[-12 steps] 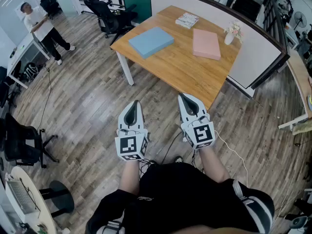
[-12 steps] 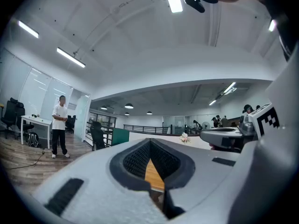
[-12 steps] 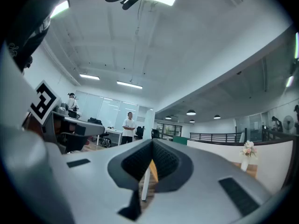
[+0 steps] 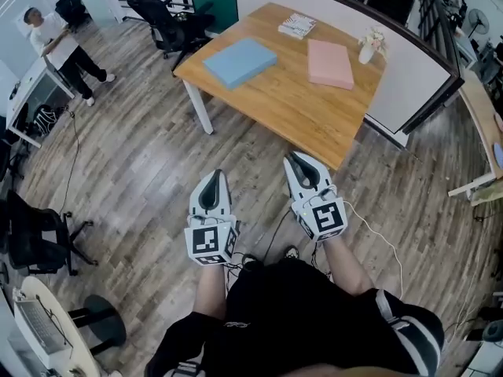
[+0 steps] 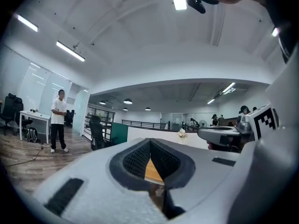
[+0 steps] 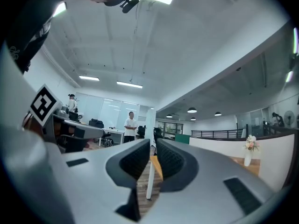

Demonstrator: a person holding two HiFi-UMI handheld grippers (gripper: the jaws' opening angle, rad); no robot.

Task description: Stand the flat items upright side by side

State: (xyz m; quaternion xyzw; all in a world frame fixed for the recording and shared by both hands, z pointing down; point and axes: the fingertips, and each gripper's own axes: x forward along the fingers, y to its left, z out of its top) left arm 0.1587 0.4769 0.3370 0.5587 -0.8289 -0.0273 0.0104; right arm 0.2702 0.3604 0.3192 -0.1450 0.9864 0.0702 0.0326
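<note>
While both grippers hang level in front of the person's lap, neither one grasps anything. The left gripper (image 4: 214, 181) has its jaws clenched tight together, and its own view (image 5: 150, 146) shows the ribbed pads meeting at the tip with nothing between them. The right gripper (image 4: 297, 162) sits just beside it. In its own view (image 6: 153, 149) the jaws are all but closed, with only a thin slit between the pads and nothing in it. Both tips point toward the wooden table (image 4: 292, 112), which stands apart from them across a strip of plank floor (image 4: 149, 155).

On that table the blue flat item (image 4: 240, 60) lies flat near the left end. The pink flat item (image 4: 329, 64) lies flat to its right, well apart from it. A patterned booklet (image 4: 297, 25) rests flat near the far edge between the two. A small vase of flowers (image 4: 367, 49) stands upright just beside the pink item's far right corner. A white partition (image 4: 409, 77) runs along the table's far side.

Off to the left, a black office chair (image 4: 161, 18) stands near the table's corner. Farther left, a person in a white top (image 4: 55, 42) stands by a white desk (image 4: 23, 93).
</note>
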